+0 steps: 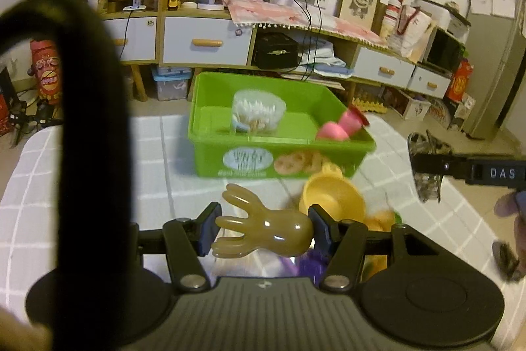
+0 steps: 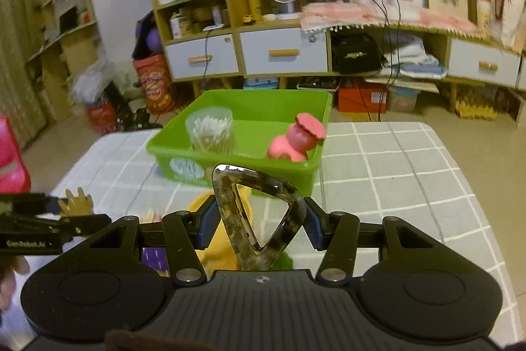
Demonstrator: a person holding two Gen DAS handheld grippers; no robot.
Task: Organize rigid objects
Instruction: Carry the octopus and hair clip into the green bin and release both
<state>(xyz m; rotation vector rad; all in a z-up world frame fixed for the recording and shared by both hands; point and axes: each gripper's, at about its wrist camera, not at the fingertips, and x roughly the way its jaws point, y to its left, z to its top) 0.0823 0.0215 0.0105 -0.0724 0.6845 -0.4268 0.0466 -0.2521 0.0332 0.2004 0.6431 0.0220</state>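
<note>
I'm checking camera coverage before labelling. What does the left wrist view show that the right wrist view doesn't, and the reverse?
Only the left wrist view shows the whole translucent brown hand-shaped toy held between the left gripper fingers, and the black strap blocking its left side.

Only the right wrist view shows the full mottled triangular hair clip held in the right gripper, and a pink object at the left edge.

Both show the green plastic bin holding the clear cotton swab cup and pink toy, plus the yellow bowl.

Dim, yellowish indoor light, soft focus.
My fisheye views bend and darken at their corners; small glints on the hair clip (image 2: 259, 219); far shelves blurred.
</note>
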